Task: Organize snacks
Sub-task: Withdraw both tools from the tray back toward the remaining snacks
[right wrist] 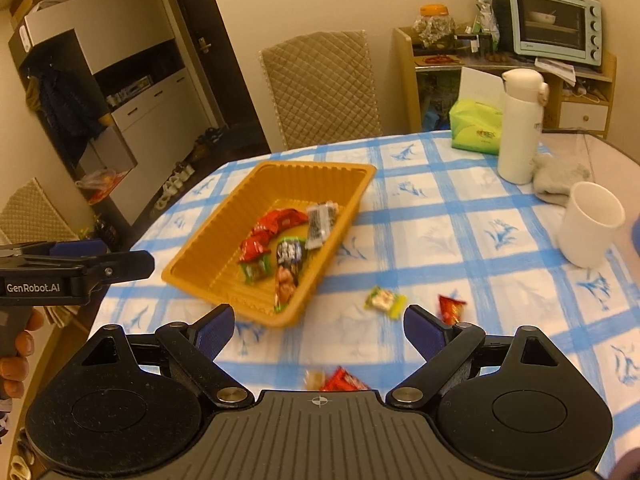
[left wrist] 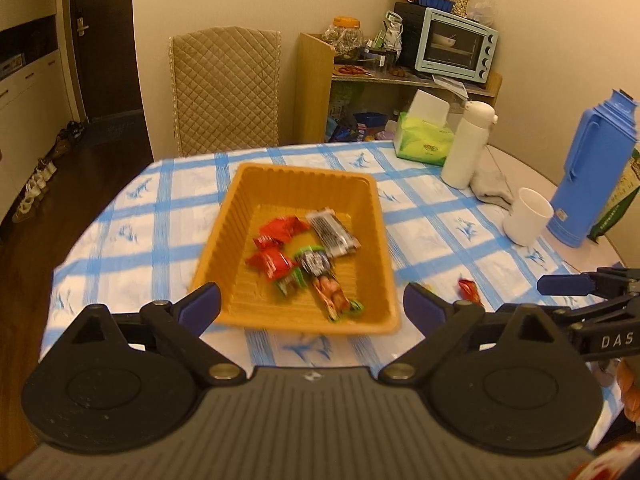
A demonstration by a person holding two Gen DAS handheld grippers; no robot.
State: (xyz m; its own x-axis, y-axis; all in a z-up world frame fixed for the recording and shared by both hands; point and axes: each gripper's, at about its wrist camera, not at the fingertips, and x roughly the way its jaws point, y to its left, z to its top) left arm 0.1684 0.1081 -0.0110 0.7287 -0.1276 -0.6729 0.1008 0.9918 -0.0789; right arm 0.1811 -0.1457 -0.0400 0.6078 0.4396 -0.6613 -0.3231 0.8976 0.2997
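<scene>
An orange ribbed tray (left wrist: 248, 216) (right wrist: 224, 236) sits mid-table and holds several snack packets: red ones (left wrist: 280, 228) (right wrist: 280, 220), a black-and-white bar (left wrist: 332, 232) (right wrist: 320, 224) and a green-edged one (left wrist: 332, 292) (right wrist: 286, 276). Loose on the cloth lie a yellow-green candy (right wrist: 384, 300), a small red packet (right wrist: 451, 309) (left wrist: 470, 291) and a red packet (right wrist: 344, 380) at the right gripper's base. My left gripper (left wrist: 312, 306) is open and empty at the tray's near rim. My right gripper (right wrist: 318, 328) is open and empty above the cloth, beside the tray's near corner.
A white cup (right wrist: 592, 224), white flask (right wrist: 520, 124), grey cloth (right wrist: 556, 178), green tissue pack (right wrist: 476, 126) and blue thermos (left wrist: 592, 168) stand at the table's right. A padded chair (left wrist: 224, 88) is behind the table. A shelf with a toaster oven (left wrist: 456, 46) stands at the back.
</scene>
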